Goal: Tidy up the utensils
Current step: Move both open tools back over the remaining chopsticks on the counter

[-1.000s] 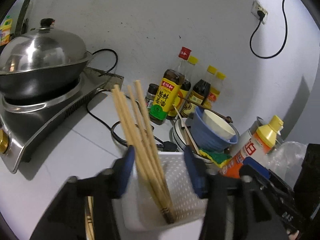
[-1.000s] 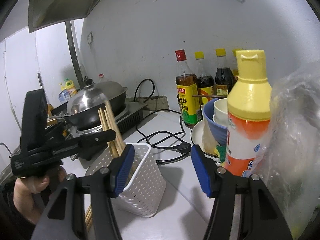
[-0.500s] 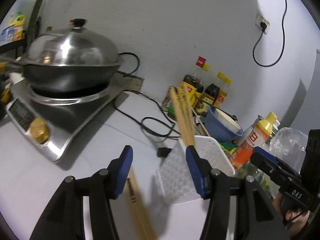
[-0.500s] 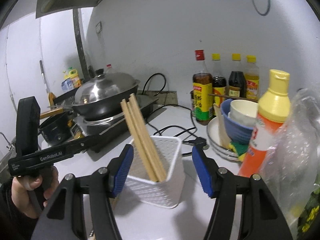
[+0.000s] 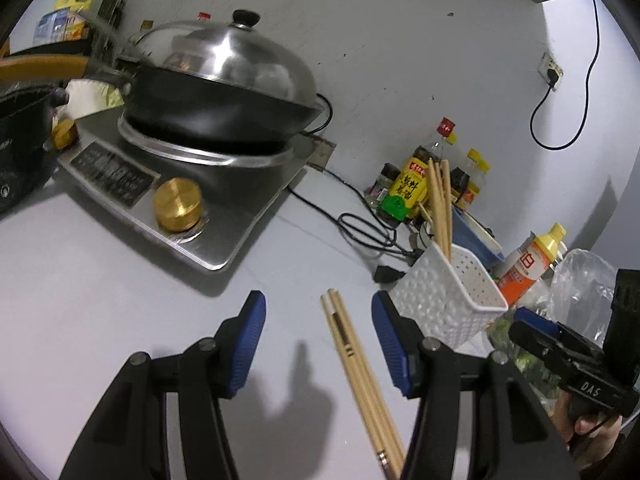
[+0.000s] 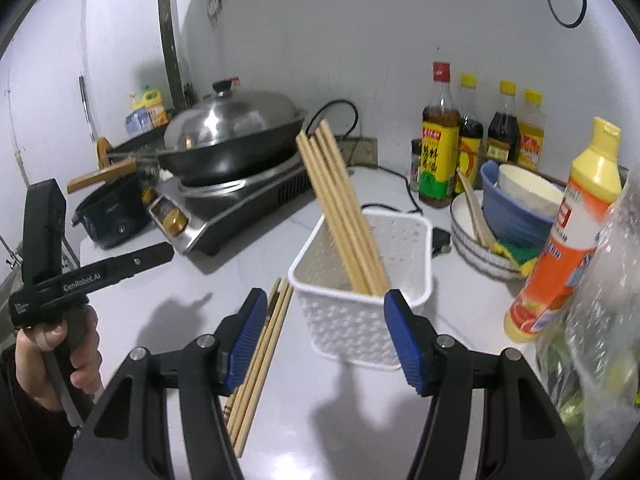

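A white perforated basket [image 5: 448, 296] [image 6: 360, 280] stands on the grey counter with several wooden chopsticks [image 5: 440, 204] [image 6: 344, 216] leaning upright in it. More loose chopsticks [image 5: 360, 376] [image 6: 260, 352] lie flat on the counter just left of the basket. My left gripper [image 5: 318, 344] hovers open over the loose chopsticks, its pads clear of them. Facing the basket's near side, my right gripper [image 6: 324, 338] is open too, with nothing held between its blue pads. A hand holds the left gripper's handle [image 6: 60, 280] at the left edge of the right wrist view.
An induction cooker [image 5: 180, 184] carries a lidded wok [image 5: 224, 92] at the left. A black power cord [image 5: 368, 232] trails behind the basket. Sauce bottles [image 6: 440, 140], stacked bowls [image 6: 520, 204], an orange squeeze bottle [image 6: 568, 240] and a plastic bag [image 6: 608, 320] crowd the right.
My left gripper has drawn away from the basket to the left and now sits over the loose chopsticks. The right gripper has swung so the basket is centred ahead of it.
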